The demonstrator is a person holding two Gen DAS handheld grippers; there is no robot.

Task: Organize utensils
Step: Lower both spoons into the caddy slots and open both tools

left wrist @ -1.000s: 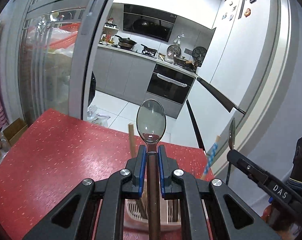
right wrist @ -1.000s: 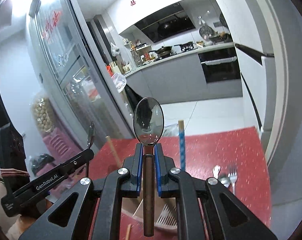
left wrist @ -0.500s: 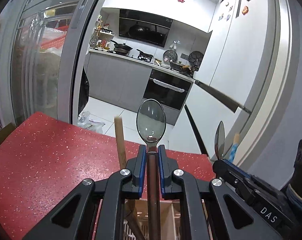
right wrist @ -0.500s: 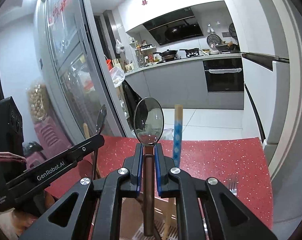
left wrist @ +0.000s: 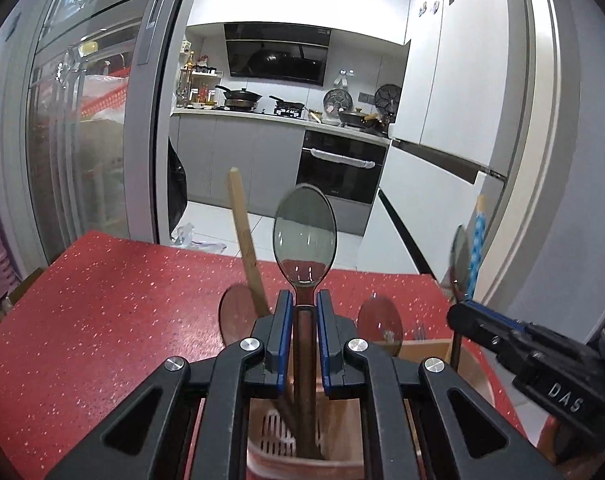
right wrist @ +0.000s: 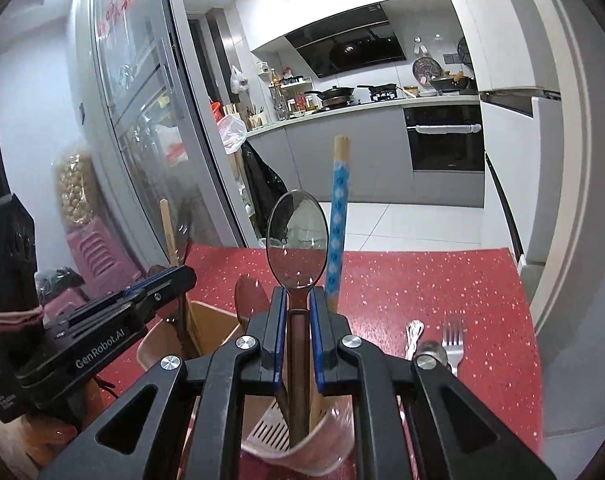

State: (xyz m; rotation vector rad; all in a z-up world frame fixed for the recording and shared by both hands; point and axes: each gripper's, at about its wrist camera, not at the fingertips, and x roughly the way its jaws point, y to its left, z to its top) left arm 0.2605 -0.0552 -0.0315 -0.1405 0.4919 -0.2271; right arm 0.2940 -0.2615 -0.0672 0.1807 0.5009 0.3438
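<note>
- The left gripper (left wrist: 304, 320) has its blue-padded fingers (left wrist: 283, 332) pinching the brown handle of a shiny metal spoon (left wrist: 305, 236), bowl upright at 12 o'clock from the fingertips.
- That handle runs down into a pink plastic utensil holder with a slotted white insert (left wrist: 270, 440), directly below the left fingers.
- A plain wooden chopstick (left wrist: 244, 248) leans out of the holder at 11 o'clock from the left fingers.
- The right gripper (right wrist: 296, 312) likewise has its fingers (right wrist: 277, 320) clamped on the brown handle of a second shiny metal spoon (right wrist: 297, 240), bowl up, handle reaching down into the same holder (right wrist: 334, 452).
- A blue-and-white patterned chopstick (right wrist: 338, 216) stands just beside this spoon, at 1 o'clock from the right fingers.
- A silver fork (right wrist: 452, 338) and the end of another metal utensil lie on the speckled red tabletop (right wrist: 442, 280) at 3 o'clock from the right fingers.
- Each gripper shows at the edge of the other's view, the two close side by side over the holder.
</note>
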